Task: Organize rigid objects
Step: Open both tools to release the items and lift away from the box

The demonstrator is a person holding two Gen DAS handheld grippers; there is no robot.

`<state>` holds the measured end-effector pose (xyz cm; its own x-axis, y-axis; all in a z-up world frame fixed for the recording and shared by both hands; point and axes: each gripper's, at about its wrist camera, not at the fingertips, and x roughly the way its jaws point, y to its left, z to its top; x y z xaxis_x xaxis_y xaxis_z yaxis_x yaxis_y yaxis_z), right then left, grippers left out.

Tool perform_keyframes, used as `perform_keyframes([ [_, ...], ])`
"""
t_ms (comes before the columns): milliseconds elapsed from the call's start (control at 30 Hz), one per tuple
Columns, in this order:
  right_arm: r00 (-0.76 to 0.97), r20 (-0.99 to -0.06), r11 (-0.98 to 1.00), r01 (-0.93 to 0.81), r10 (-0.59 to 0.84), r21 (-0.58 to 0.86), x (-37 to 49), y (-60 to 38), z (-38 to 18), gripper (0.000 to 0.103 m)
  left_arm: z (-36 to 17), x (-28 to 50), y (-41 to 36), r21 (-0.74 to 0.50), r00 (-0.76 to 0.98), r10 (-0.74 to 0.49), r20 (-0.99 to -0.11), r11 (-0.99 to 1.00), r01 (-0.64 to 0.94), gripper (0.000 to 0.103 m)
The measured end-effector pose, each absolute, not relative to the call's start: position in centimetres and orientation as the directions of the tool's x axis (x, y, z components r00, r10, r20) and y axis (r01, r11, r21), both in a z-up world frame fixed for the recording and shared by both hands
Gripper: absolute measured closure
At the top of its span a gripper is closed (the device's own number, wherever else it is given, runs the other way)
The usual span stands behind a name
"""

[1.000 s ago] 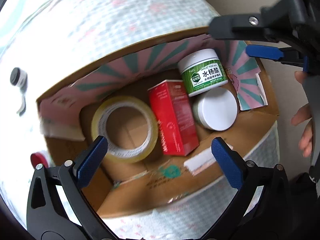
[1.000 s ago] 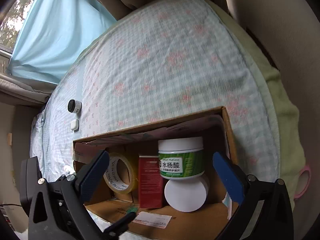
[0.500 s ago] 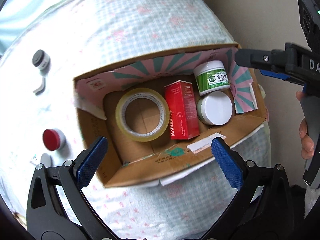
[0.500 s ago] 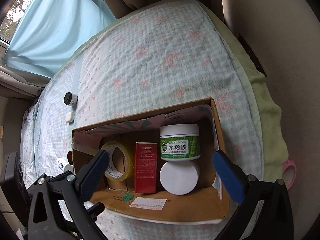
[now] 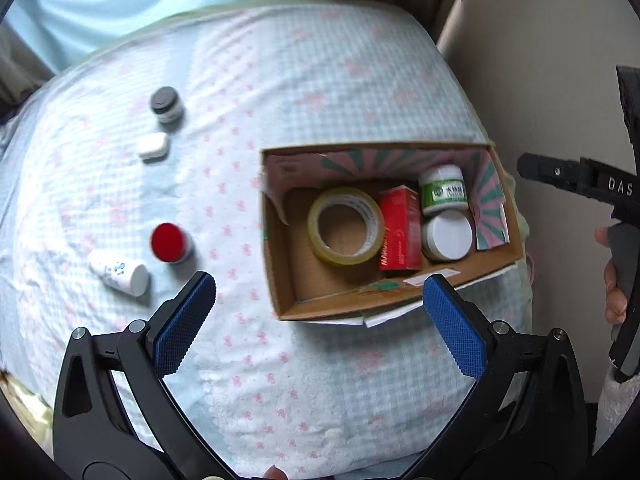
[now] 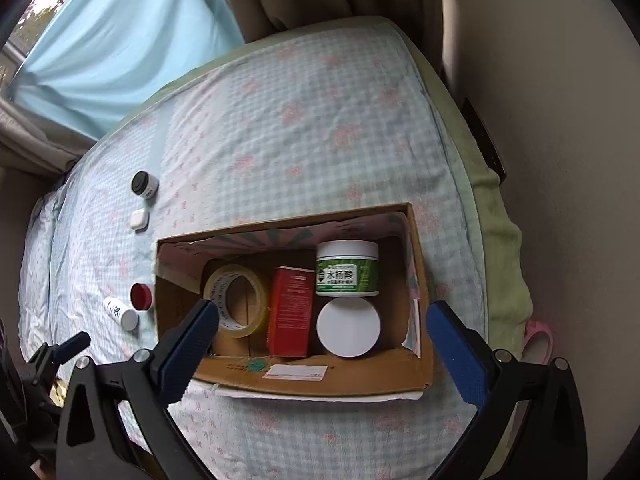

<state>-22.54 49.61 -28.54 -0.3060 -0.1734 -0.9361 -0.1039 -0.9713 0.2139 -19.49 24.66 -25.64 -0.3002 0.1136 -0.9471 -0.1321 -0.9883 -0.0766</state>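
A cardboard box [image 5: 400,304] [image 6: 312,380] sits on the bed. It holds a tape roll [image 5: 346,226] [image 6: 236,300], a red carton [image 5: 400,234] [image 6: 291,312], a green-label jar [image 5: 443,190] [image 6: 347,268] and a white-lid jar [image 5: 448,236] [image 6: 348,326]. Left of the box lie a black-lid jar [image 5: 165,104] [image 6: 144,185], a white case [image 5: 153,146] [image 6: 139,218], a red-lid jar [image 5: 170,242] [image 6: 141,296] and a white bottle [image 5: 120,273] [image 6: 121,313]. My left gripper [image 5: 316,320] is open and empty above the bed. My right gripper [image 6: 320,344] is open and empty above the box.
The bed has a checked floral sheet [image 5: 320,92] [image 6: 304,120]. A beige wall [image 6: 560,160] runs along its right side. A blue curtain [image 6: 120,40] hangs at the back. The right gripper's body [image 5: 580,184] shows at the right of the left wrist view.
Both grippers have pulled back and up from the box. The left view has shifted left, so the loose jars and bottle on the sheet have come into view.
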Motion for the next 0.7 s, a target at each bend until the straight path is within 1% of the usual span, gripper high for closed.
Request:
perform_keyframes([
  [133, -0.33, -0.93, -0.982, -0.035, -0.163, 0.185, -22.5, 47.0, -26.5, 0.0, -23.5, -18.4, 21.7, -0.036, -0.35, 0.062, -0.935, -0.996, -0.081, 0.0],
  [300, -0.353, -0.916, -0.982, 0.059, -0.19, 0.181, -22.4, 42.7, -24.2, 0.0, -20.5, -17.0, 17.4, 0.025, -0.401, -0.02, -0.916, -1.0, -0.006, 0.0],
  [367, -0.362, -0.909, -0.978, 0.092, -0.206, 0.185, -22.5, 40.9, -23.3, 0.0, -19.5, -16.5, 15.4, 0.03, -0.419, -0.032, -0.907, -0.999, 0.013, 0.0],
  [533, -0.384, -0.895, -0.966, 0.21, -0.225, 0.153, -22.9, 35.8, -21.4, 0.0, -18.2, -16.3, 10.6, 0.088, -0.429, -0.117, -0.896, -0.992, 0.087, 0.0],
  [600, -0.382, -0.895, -0.956, 0.257, -0.232, 0.139, -23.4, 33.5, -21.2, 0.0, -18.1, -16.4, 8.6, 0.09, -0.431, -0.132, -0.893, -0.989, 0.117, 0.0],
  [700, -0.363, -0.897, -0.936, 0.325, -0.253, 0.133, -24.4, 30.4, -21.6, 0.0, -18.3, -16.6, 5.6, 0.024, -0.434, -0.096, -0.896, -0.985, 0.168, 0.0],
])
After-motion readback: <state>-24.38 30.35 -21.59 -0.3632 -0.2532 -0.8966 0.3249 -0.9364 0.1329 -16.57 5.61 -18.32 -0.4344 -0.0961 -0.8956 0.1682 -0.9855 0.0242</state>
